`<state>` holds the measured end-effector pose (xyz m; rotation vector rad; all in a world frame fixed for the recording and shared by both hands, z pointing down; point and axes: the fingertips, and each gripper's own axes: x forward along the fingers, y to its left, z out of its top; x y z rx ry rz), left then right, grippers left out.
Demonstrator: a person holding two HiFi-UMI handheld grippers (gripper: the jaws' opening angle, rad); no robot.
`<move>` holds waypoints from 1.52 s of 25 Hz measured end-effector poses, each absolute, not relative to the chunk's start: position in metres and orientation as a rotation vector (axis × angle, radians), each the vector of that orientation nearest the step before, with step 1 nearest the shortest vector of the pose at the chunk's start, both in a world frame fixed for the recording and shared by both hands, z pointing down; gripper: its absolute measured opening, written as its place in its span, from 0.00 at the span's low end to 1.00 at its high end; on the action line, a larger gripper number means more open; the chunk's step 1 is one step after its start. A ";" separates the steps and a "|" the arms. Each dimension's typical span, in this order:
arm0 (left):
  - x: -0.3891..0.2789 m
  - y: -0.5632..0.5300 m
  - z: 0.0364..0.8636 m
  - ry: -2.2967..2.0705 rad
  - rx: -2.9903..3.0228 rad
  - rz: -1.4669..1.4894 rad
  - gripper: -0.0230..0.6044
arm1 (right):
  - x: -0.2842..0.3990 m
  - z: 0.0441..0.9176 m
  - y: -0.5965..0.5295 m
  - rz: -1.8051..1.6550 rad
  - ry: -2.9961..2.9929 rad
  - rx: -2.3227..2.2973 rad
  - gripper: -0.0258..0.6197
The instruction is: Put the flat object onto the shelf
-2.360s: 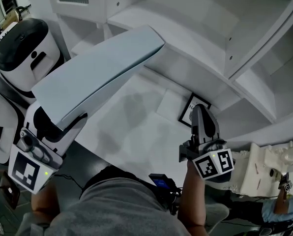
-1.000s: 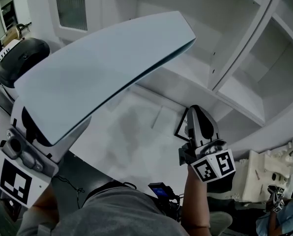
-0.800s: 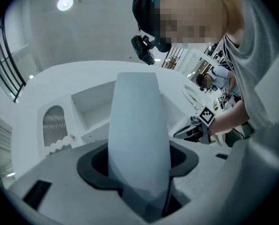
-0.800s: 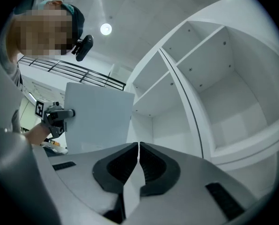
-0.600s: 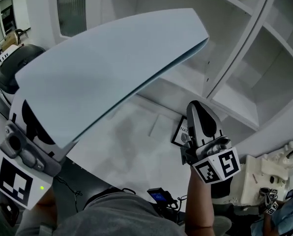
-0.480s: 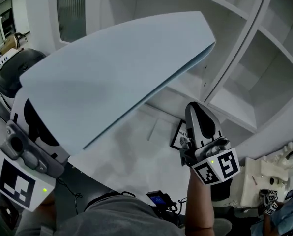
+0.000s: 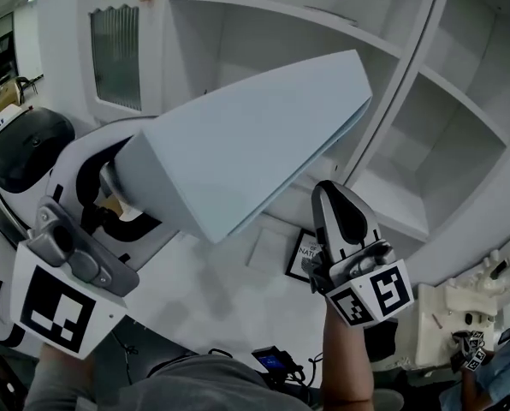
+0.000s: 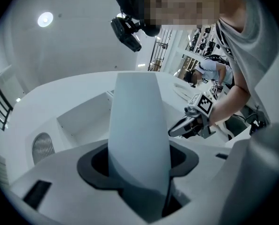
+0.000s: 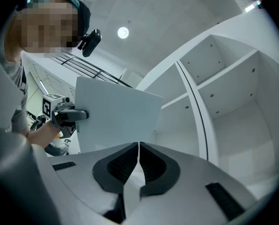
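Observation:
The flat object (image 7: 255, 135) is a pale blue-grey slab, raised and slanting up toward the white shelf unit (image 7: 263, 8). My left gripper (image 7: 118, 174) is shut on its lower end, its pads pressing both faces (image 8: 137, 125). The slab's far end sits in front of the shelf compartments without touching them. My right gripper (image 7: 328, 193) is below and right of the slab, pointing up at the shelves, shut with nothing in it; its jaws meet (image 9: 138, 146). The right gripper view shows the slab's broad face (image 9: 116, 121) with the left gripper (image 9: 78, 115) on its edge.
A white table (image 7: 204, 285) lies below, with a small black-framed picture (image 7: 299, 253) beside the right gripper. A white and black machine (image 7: 24, 144) stands at left. White moulded parts (image 7: 443, 324) sit at the lower right. An upright divider (image 7: 409, 67) separates the shelf compartments.
Both grippers have risen. The slab has rolled and swung so that its near end now faces the head view, and its far end is closer to the shelves.

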<state>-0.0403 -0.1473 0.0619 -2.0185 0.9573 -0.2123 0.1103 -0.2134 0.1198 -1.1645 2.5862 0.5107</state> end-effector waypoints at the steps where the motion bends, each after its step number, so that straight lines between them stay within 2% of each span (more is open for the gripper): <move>1: -0.037 -0.151 0.062 0.952 -2.010 -0.220 0.46 | 0.110 0.117 -0.212 0.521 2.586 -1.164 0.09; 38: 0.046 -0.269 0.157 0.781 -1.747 -0.641 0.46 | 0.132 0.142 -0.216 0.476 2.578 -1.303 0.09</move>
